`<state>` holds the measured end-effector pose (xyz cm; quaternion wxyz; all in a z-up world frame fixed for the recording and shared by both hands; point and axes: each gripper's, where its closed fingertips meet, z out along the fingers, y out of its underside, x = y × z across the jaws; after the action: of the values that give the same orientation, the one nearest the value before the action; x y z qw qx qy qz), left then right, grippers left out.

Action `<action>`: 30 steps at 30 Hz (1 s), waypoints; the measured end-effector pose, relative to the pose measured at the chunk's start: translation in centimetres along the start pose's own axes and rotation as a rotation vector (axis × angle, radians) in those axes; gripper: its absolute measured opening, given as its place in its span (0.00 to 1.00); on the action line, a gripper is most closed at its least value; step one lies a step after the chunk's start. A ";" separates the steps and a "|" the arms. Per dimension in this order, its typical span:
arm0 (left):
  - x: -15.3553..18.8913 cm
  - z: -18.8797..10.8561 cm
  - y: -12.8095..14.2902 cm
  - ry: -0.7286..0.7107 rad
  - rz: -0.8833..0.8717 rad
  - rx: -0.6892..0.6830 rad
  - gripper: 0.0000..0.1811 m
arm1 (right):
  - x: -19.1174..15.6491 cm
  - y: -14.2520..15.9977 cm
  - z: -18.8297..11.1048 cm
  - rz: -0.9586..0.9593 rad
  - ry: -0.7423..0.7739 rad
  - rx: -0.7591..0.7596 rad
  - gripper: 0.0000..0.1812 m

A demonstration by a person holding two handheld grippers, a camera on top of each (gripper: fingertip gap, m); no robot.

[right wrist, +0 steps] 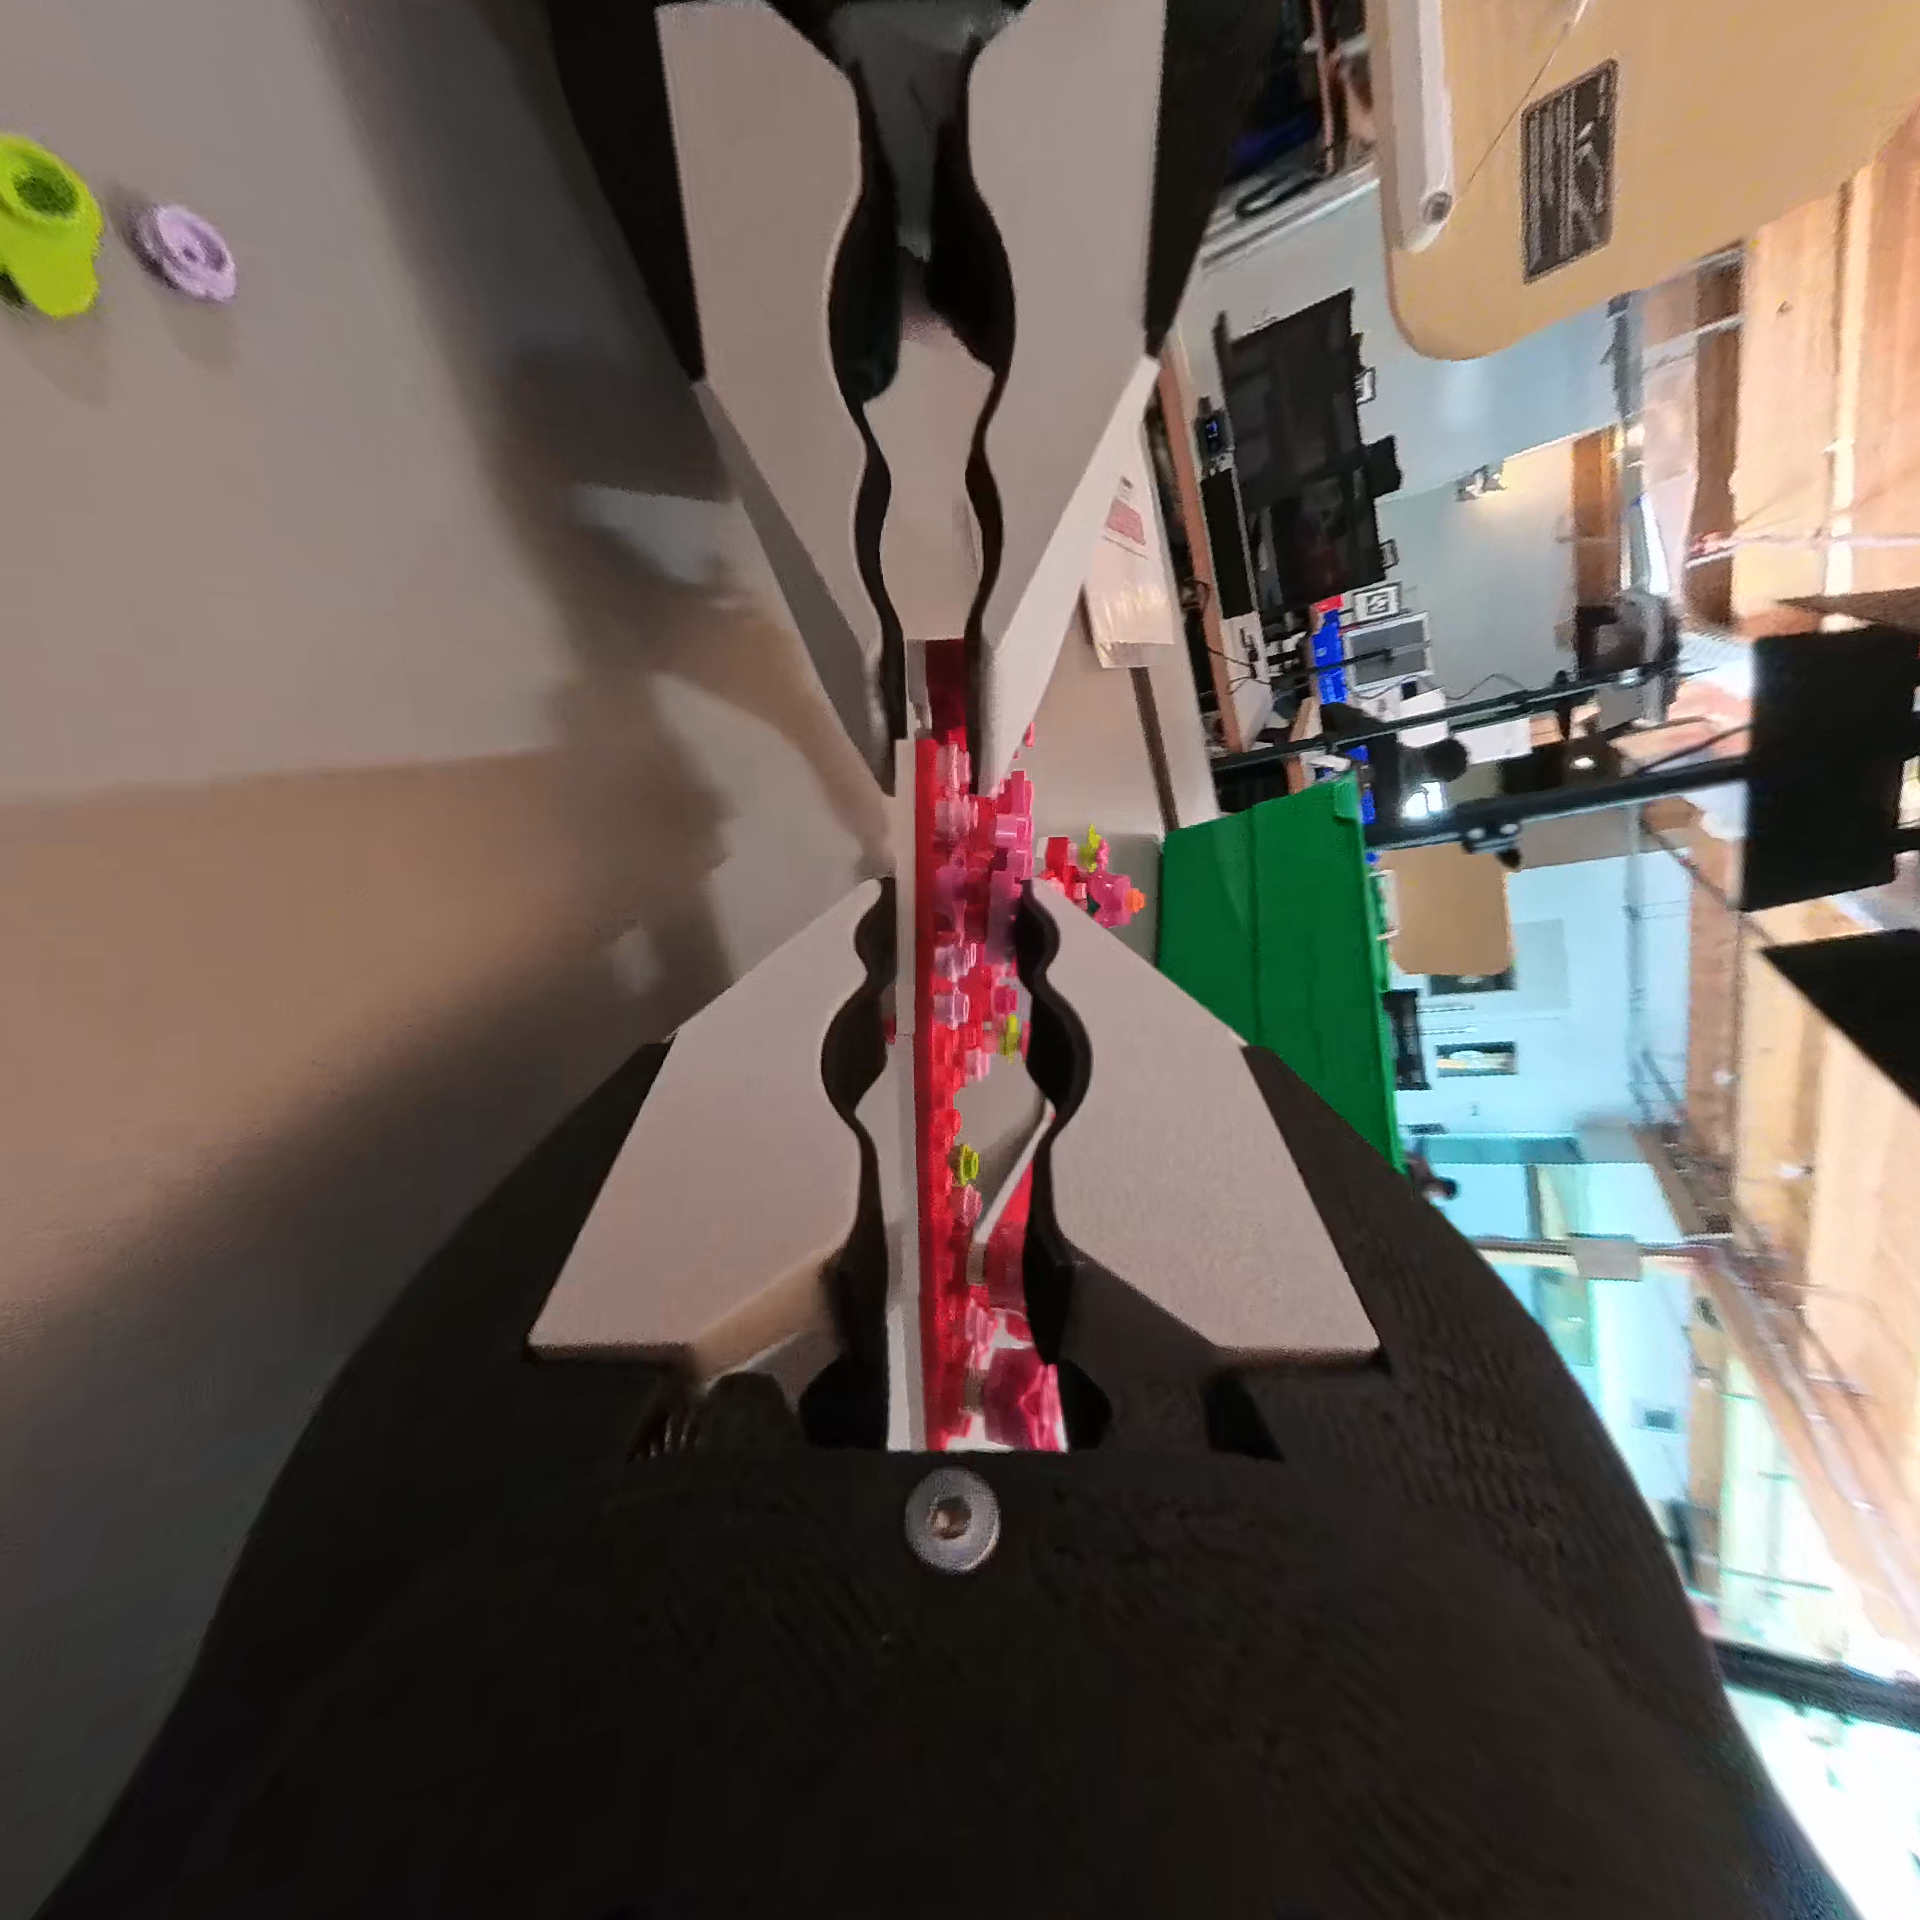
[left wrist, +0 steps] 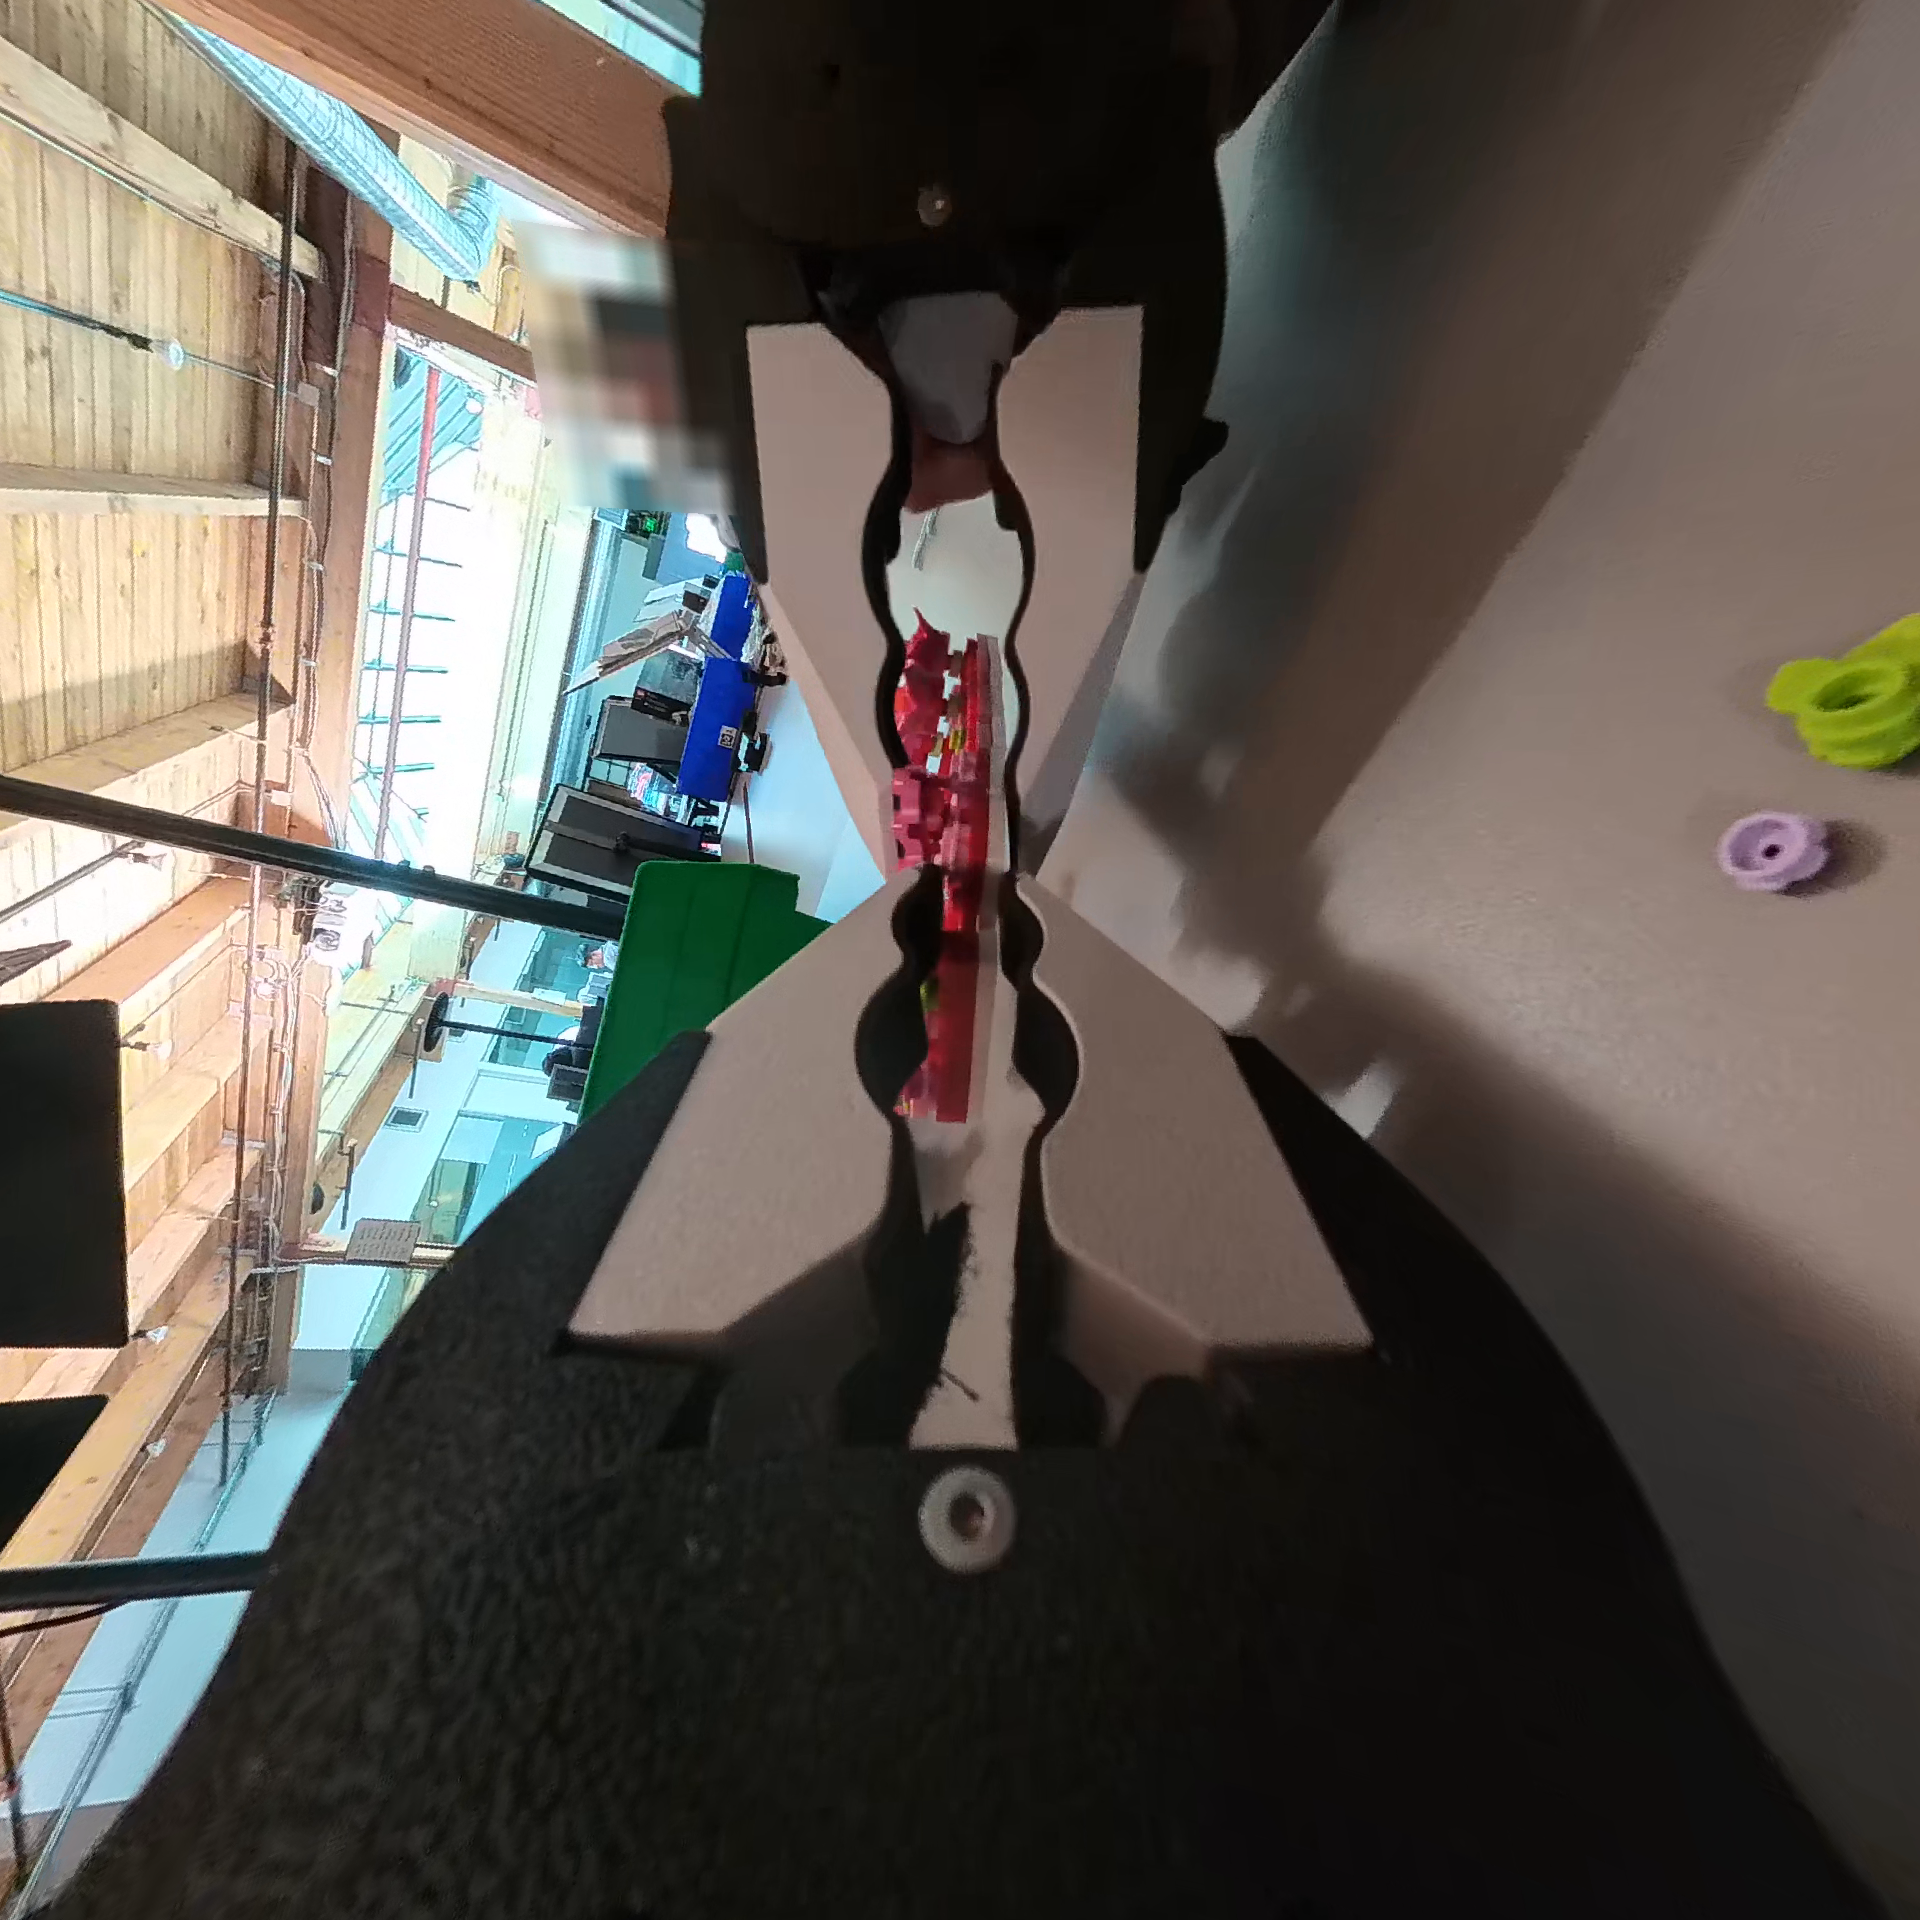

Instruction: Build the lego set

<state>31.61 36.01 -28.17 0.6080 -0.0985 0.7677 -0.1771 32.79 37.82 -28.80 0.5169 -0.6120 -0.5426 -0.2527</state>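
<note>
A flat lego build point(right wrist: 940, 1039), a red plate with a white edge and pink, red and lime flower pieces on it, is held edge-on in the air between my two grippers, which face each other tip to tip. My right gripper point(right wrist: 956, 888) is shut on its near end. My left gripper point(left wrist: 961, 883) is shut on the other end of the build point(left wrist: 951, 1018). Each gripper also shows opposite in the other's view: the right gripper point(left wrist: 954, 831) and the left gripper point(right wrist: 940, 748). Most of the plate's face is hidden by the fingers.
The grey table point(left wrist: 1558, 935) lies to one side of the grippers. A lime green round piece point(left wrist: 1855, 707) and a lilac round piece point(left wrist: 1771, 850) lie loose on it; they also show in the right wrist view, lime point(right wrist: 47, 223) and lilac point(right wrist: 187, 249). A green panel point(right wrist: 1268, 956) stands behind. My two grippers' fingertips are within a few centimetres of each other.
</note>
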 end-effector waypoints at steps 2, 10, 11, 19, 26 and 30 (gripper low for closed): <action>0.1 0.0 0.0 0.004 0.001 -0.002 0.04 | 0.0 0.0 0.0 -0.048 0.029 -0.007 0.11; 0.5 0.1 0.3 0.022 0.013 -0.015 0.04 | -0.3 0.2 0.5 -0.099 0.093 -0.022 0.10; 0.5 0.1 0.3 0.023 0.018 -0.016 0.04 | -0.3 0.3 0.5 -0.094 0.096 -0.025 0.10; 1.5 0.3 0.4 0.061 0.073 -0.028 0.04 | -1.0 0.6 0.5 -0.244 0.139 -0.083 0.10; 2.1 -0.1 0.3 0.090 0.158 -0.004 0.06 | -1.2 0.3 0.6 -0.310 0.156 -0.086 0.10; 1.3 -1.0 -0.3 0.074 0.146 0.052 0.06 | -1.3 0.2 0.8 -0.321 0.139 -0.092 0.10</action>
<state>30.27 35.45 -29.04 0.5928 -0.0199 0.7898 -0.1559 32.44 38.04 -30.28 0.4775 -0.5215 -0.5843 -0.3982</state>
